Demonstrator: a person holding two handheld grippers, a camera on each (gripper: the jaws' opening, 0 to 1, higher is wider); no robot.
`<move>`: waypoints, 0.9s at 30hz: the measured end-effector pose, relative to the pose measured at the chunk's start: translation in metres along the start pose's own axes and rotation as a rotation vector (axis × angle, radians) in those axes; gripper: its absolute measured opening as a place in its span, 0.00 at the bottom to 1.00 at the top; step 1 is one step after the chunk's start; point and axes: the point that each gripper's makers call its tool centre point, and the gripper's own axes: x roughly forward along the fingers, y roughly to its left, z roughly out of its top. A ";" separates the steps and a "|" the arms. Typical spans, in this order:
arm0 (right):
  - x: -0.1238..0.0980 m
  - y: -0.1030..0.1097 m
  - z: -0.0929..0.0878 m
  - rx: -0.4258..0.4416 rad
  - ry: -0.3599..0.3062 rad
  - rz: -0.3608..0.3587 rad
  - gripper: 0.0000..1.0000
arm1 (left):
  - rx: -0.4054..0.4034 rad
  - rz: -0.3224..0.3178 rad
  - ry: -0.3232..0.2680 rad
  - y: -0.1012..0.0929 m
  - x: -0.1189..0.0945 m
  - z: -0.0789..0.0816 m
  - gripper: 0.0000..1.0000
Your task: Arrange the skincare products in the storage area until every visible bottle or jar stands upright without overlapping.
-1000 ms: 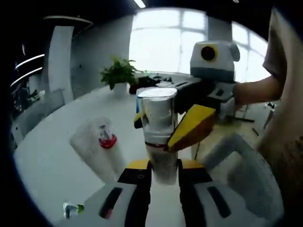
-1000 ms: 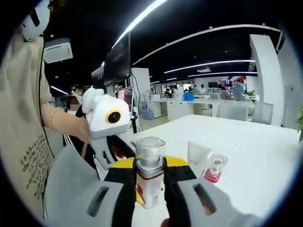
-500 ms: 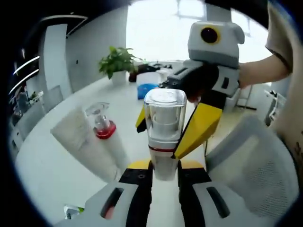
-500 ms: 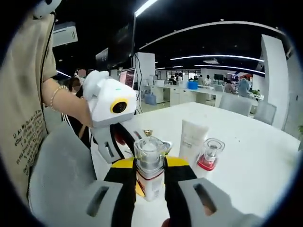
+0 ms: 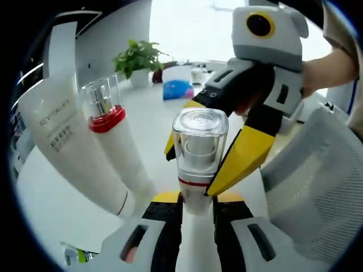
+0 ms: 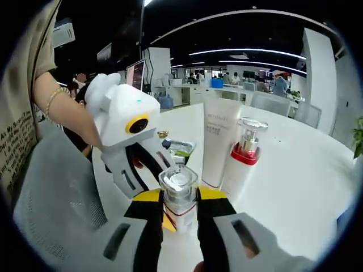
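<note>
Both tongs pinched the same clear-capped bottle (image 5: 198, 158): the left tongs (image 5: 197, 205) held its lower body at bottom centre of the left gripper view, and the right tongs (image 6: 180, 205) gripped it at bottom centre of the right gripper view, their yellow tips flanking the bottle from the upper right in the left gripper view. The bottle was upright, with a red band under its cap. At left of the left gripper view, a white tube (image 5: 74, 147) and a red-collared pump bottle (image 5: 116, 141) stood just beside each other on the white table (image 5: 51, 209). A potted plant (image 5: 135, 59) sat at upper left, before bright windows. The right gripper view showed an open office with desks, ceiling light strips and a grey mesh chair (image 6: 51, 198) at lower left.
</note>
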 end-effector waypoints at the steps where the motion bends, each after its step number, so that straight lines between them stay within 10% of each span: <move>1: 0.001 -0.001 -0.001 0.000 0.004 -0.002 0.21 | -0.001 -0.001 0.002 0.001 0.001 -0.001 0.16; 27: 0.015 -0.044 -0.005 0.021 -0.001 -0.091 0.23 | 0.006 0.017 -0.019 0.036 0.024 0.006 0.17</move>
